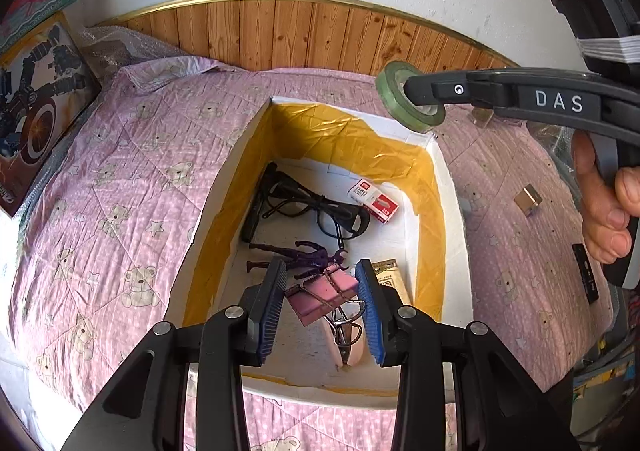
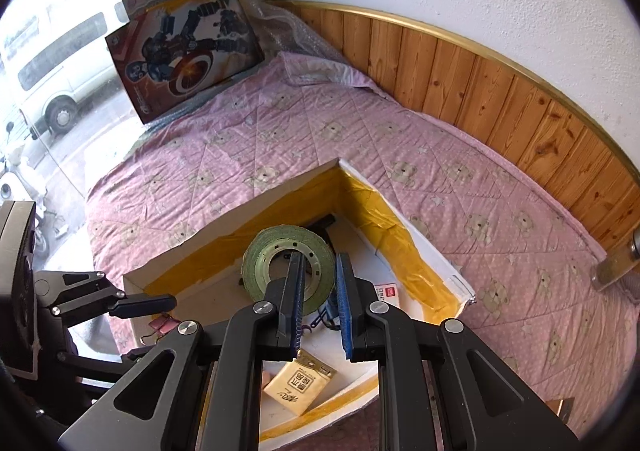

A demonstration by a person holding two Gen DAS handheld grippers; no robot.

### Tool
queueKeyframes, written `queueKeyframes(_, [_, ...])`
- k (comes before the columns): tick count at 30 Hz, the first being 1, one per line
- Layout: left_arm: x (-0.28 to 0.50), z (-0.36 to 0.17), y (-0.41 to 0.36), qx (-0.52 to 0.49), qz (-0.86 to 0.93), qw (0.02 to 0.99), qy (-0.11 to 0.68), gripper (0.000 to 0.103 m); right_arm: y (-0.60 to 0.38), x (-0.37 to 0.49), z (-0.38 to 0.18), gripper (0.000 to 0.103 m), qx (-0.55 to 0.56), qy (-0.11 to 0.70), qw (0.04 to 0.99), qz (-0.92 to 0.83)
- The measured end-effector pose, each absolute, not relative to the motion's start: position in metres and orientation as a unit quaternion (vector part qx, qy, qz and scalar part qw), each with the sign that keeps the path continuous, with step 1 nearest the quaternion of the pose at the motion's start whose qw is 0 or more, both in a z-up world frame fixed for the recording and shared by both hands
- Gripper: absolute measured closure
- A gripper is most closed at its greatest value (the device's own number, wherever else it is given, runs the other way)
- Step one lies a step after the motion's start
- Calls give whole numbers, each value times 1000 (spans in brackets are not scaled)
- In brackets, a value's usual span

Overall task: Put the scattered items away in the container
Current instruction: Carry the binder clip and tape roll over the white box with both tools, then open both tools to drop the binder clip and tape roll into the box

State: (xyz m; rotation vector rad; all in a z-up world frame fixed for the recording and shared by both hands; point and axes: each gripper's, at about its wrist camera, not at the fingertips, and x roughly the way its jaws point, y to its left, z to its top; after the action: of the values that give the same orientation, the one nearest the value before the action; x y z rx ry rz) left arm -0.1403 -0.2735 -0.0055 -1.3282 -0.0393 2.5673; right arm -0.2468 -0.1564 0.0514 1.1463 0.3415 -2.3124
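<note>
Green tape roll (image 2: 289, 268), pinched edge, hollow core

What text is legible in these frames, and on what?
"DAS": white letters on the right gripper arm, in the left wrist view.
Red and white staple box: print too small to read.
Tan packet: large Chinese characters, not clearly readable.
Toy boxes by the window: lettering blurred.

Each black claw (image 1: 322, 307) has blue ribbed pads (image 1: 370, 311), silver screws and white "DAS" lettering.
</note>
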Motion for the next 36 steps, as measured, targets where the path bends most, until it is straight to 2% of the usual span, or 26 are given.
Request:
queueKeyframes(22, [-182,-53,-273,-521,840,151,7,66,-171,-352,-35,86,529,166,219,-803])
queueKeyframes(23, [-183,-55,-273,-523,839,148,6,65,-171,-355,-38,86,529,164,214,-805])
queueKeyframes(25, [-186,-61,-275,-532,834,147,0,65,-168,-360,-42,76,527,155,206,-810])
queueKeyframes(26, [-188,-64,-276,-538,830,147,-6,64,-166,-360,-43,68,525,148,204,-813])
queueKeyframes(29, [-187,-67,-282,-539,833,123,-11,43,-160,-358,-43,67,524,135,205,-816])
queueKeyframes(36, [-178,-57,-298,-529,841,106,-37,41,-149,-342,-33,67,520,123,214,-818])
